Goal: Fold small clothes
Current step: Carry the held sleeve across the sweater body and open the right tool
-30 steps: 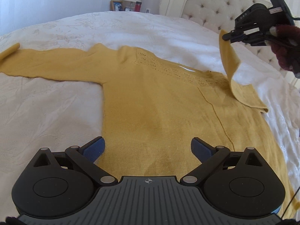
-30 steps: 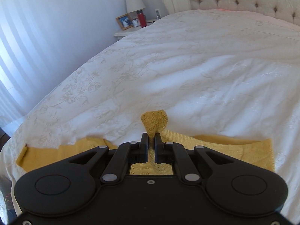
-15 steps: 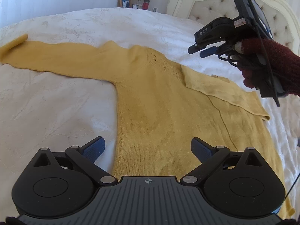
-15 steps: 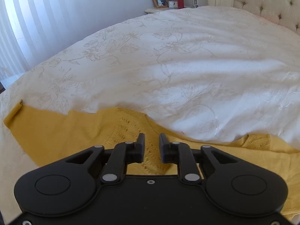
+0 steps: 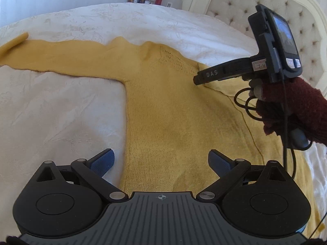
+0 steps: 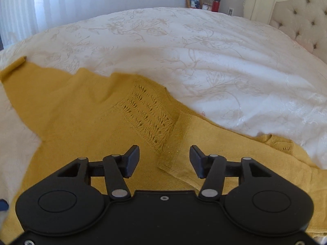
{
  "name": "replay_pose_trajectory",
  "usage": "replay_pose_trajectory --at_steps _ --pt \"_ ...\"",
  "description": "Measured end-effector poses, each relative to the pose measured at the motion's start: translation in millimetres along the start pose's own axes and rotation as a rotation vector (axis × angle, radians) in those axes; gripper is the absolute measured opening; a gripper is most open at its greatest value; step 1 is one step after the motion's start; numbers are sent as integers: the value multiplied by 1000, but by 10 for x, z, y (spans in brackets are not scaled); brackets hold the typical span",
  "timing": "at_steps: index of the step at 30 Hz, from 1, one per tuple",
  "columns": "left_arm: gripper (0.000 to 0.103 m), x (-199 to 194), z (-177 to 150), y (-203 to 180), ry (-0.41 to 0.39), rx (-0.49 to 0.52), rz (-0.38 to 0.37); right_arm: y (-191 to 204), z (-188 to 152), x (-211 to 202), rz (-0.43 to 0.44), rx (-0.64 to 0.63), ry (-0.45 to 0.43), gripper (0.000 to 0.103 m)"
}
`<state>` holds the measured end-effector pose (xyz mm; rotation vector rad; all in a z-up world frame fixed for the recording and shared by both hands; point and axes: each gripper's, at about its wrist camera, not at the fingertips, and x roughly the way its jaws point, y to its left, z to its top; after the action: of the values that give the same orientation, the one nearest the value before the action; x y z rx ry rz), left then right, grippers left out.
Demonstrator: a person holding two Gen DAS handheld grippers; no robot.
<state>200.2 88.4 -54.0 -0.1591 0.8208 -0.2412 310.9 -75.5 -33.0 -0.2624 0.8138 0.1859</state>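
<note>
A mustard yellow knit sweater [image 5: 173, 110] lies flat on the white bedspread [image 5: 61, 110]. Its left sleeve [image 5: 55, 55] stretches out to the left. Its right sleeve [image 6: 214, 143] lies folded across the chest, its cuff [image 6: 173, 145] by the lace neckline [image 6: 147, 114]. My left gripper [image 5: 161, 161] is open and empty over the sweater's lower hem. My right gripper [image 6: 164, 161] is open and empty just above the folded cuff; it also shows in the left wrist view [image 5: 198, 78], held by a hand in a dark red glove [image 5: 294, 110].
A tufted cream headboard [image 5: 255, 6] stands at the back right. A nightstand with a lamp, a photo frame [image 6: 193, 0] and a red bottle [image 6: 216, 4] stands beyond the bed. A white curtain [image 6: 61, 2] hangs at the left.
My right gripper carried the right sleeve over the chest, opened and let it go; the sleeve now lies flat. My left gripper stayed open and moved forward and to the left over the hem.
</note>
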Motion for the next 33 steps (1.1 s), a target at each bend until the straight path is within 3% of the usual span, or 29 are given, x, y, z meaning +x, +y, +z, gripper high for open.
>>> replay_pose_trajectory --at_steps 5,7,8,11,15,19,22,25,26,28,30,32,33 --pt "99 6 4 1 2 2 0 76 -147 98 -106 -107 -37 58" --pt "99 2 1 9 2 -2 -3 34 -175 106 -102 -106 -39 25" --pt "99 2 3 13 3 -4 -3 20 -179 99 -120 -105 -38 13" --pt "99 6 4 26 2 -8 -1 -40 -117 -47 -88 -29 -81 12" --pt "99 24 2 25 5 -10 3 -52 88 -327 45 126 -137 12" --pt "99 44 3 17 7 -5 10 87 259 -350 171 203 -135 12" --pt "99 48 0 14 8 -5 11 210 311 -251 214 212 -116 12" --pt "99 50 -3 14 9 -6 11 293 277 -93 220 207 -79 15" --pt "99 55 -6 14 11 -7 12 300 249 -46 228 210 -67 23" --pt "99 67 -9 12 14 -7 15 277 178 10 259 230 -58 26" --pt "99 75 -9 11 16 -6 18 235 104 -11 292 257 -80 47" --pt "99 94 -17 -4 18 -2 25 183 27 -87 309 271 -115 62" --pt "99 108 -25 -16 20 5 31 158 -5 -132 309 273 -128 63"
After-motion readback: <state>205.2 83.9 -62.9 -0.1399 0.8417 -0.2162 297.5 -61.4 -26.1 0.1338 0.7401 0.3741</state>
